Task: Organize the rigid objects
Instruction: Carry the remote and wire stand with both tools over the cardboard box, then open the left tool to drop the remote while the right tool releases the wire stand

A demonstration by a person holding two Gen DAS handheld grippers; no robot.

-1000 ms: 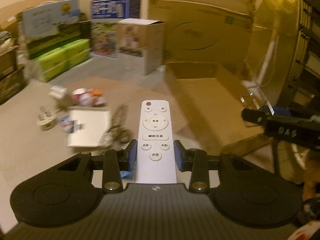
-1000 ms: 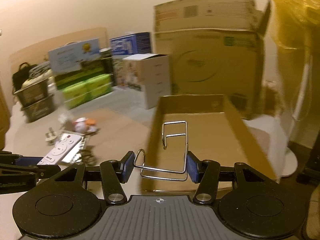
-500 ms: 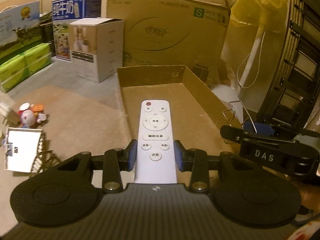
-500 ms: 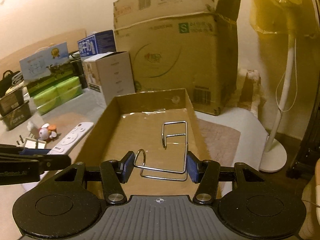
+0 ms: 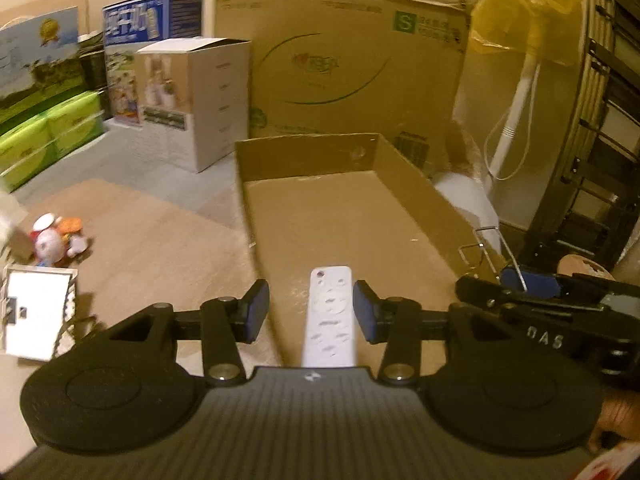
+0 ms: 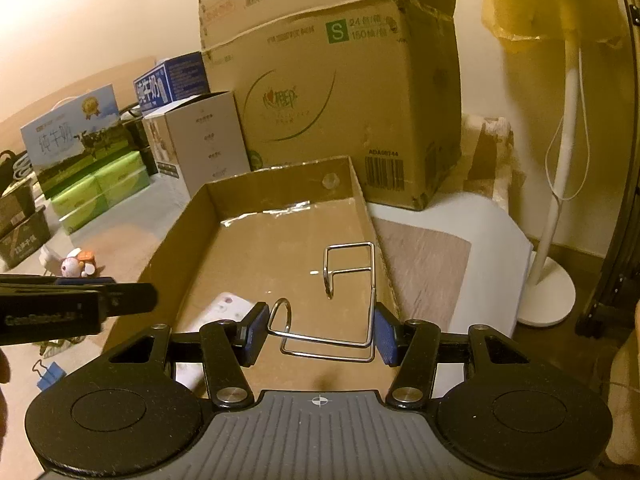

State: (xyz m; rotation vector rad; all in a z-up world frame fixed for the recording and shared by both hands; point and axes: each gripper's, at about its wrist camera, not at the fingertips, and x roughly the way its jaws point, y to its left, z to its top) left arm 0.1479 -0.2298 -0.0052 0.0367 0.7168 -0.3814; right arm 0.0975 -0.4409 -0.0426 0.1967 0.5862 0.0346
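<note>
remote dropped in the tray, hook next

left claw (image 5: 310, 312) hangs open over the remote (image 5: 330, 316), which looks to lie inside the tray (image 5: 416, 196). right claw (image 6: 316, 330) grips the wire hook (image 6: 340, 300), level above the tray's near end. released carelessly, the hook could strike the remote or catch the wall.

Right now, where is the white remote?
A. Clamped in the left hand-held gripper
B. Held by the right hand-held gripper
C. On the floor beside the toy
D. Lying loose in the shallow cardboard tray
D: the remote lies in the cardboard tray, between the open jaws of the left hand-held gripper.
</note>
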